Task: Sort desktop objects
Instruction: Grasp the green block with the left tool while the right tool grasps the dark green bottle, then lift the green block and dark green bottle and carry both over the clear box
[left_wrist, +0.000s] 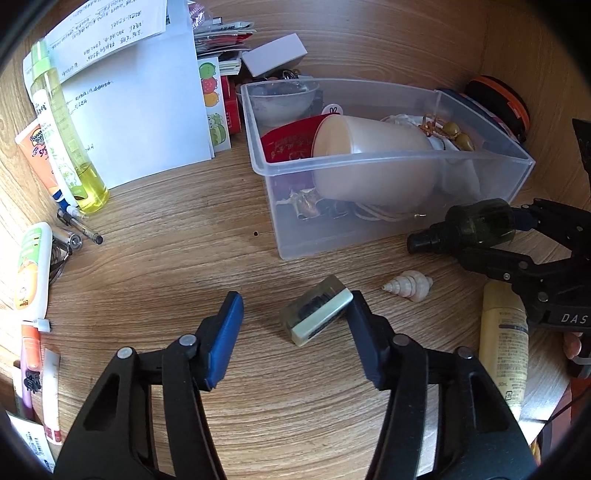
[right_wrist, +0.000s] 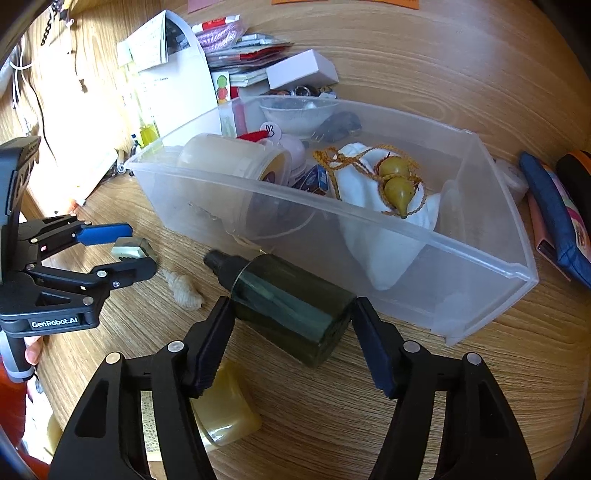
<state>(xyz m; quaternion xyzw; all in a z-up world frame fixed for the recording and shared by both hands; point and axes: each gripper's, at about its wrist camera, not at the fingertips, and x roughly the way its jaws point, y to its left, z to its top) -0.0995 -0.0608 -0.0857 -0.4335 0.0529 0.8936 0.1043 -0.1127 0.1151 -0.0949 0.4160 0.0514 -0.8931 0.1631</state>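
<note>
A clear plastic bin (left_wrist: 391, 162) (right_wrist: 406, 236) on the wooden desk holds a beige cup, a white cloth with yellow beads and small items. My left gripper (left_wrist: 295, 310) (right_wrist: 135, 247) is open around a small pale green block (left_wrist: 317, 310) (right_wrist: 133, 248) lying on the desk; its right finger touches the block. My right gripper (right_wrist: 291, 325) (left_wrist: 517, 236) is shut on a dark green spray bottle (right_wrist: 284, 295) (left_wrist: 469, 225), held just in front of the bin. A white seashell (left_wrist: 408, 285) (right_wrist: 184, 290) lies between them.
A yellow spray bottle (left_wrist: 70, 133), tubes and pens (left_wrist: 79, 229) line the left edge. Papers (left_wrist: 136, 110) and a white box (left_wrist: 275, 55) lie behind the bin. A pale yellow bottle (left_wrist: 506, 347) (right_wrist: 225, 402) lies under my right gripper. Pouches (right_wrist: 554, 218) lie right of the bin.
</note>
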